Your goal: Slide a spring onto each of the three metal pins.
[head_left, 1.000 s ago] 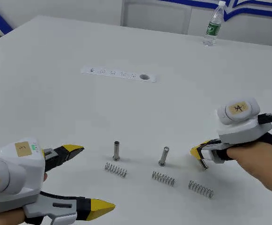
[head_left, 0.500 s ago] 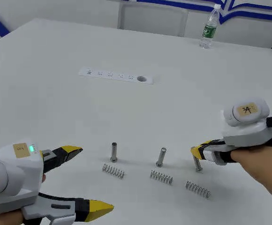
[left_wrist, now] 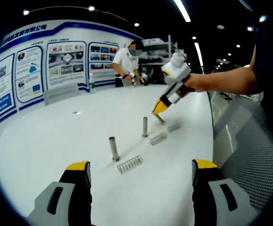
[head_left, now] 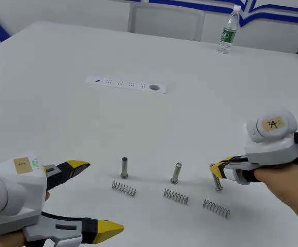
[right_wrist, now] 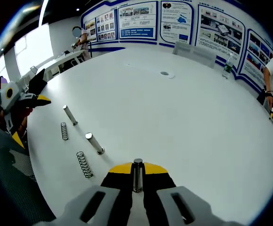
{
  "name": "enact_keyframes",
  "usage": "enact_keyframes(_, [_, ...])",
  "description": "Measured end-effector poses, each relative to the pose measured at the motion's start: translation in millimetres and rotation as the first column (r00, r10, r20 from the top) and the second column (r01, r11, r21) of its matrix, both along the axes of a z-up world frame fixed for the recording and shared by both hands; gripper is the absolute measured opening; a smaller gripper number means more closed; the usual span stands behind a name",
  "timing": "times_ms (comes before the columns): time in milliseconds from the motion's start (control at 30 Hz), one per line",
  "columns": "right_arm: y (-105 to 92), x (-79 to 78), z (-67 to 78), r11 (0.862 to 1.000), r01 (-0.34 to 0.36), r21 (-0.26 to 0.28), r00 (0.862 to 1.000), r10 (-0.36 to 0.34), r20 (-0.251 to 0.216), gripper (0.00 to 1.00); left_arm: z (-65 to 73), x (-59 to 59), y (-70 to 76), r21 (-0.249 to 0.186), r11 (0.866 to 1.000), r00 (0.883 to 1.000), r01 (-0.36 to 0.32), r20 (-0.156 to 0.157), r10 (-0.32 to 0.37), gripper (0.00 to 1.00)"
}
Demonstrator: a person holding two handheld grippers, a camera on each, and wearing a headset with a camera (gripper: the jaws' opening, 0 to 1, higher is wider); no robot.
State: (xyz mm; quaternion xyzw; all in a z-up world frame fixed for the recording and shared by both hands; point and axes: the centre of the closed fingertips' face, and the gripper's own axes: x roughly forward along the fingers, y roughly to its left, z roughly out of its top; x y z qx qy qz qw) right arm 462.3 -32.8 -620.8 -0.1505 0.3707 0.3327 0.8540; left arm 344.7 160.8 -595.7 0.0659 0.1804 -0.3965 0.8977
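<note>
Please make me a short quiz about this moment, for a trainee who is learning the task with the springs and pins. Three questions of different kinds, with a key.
1. True or false: the middle spring already sits on the middle pin.
2. Multiple choice: what does the right claw grip? A) a spring B) the right-hand pin C) nothing
3. Fill in the gap: the left claw is ___ (open or shut).

Key:
1. False. It lies on the table in front of the pin.
2. B
3. open
</note>
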Motion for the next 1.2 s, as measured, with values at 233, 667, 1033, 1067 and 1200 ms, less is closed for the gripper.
enact_keyframes(233, [-3.2,-3.3,2.1,1.000,0.006,0.011,1.000,-0.006,0.005,0.08,1.1,0.3,-0.4,0.001,1.000,1.000,0.002,0.002,-0.002,0.90])
enact_keyframes(667, [-6.5,-5.3,6.3,1.000,0.013,0.028,1.000,-0.014,0.020,0.08,4.7,0.3,-2.1,0.007,1.000,1.000,0.010,0.009,-0.010,0.90])
enact_keyframes(1033, [-8.8,-11.4,8.8,0.999,0.019,0.041,0.999,-0.020,0.032,0.08,5.5,-1.1,-2.4,0.012,1.000,1.000,0.014,0.012,-0.014,0.90])
enact_keyframes(1067, [-8.6,-11.5,9.0,0.999,0.018,0.041,0.999,-0.019,0.032,0.08,5.7,-1.1,-2.7,0.012,1.000,1.000,0.015,0.013,-0.015,0.90])
enact_keyframes(1200, [-10.9,-13.3,9.2,0.999,0.023,0.048,0.999,-0.025,0.034,0.08,6.2,-1.0,-3.5,0.011,1.000,1.000,0.017,0.014,-0.017,0.90])
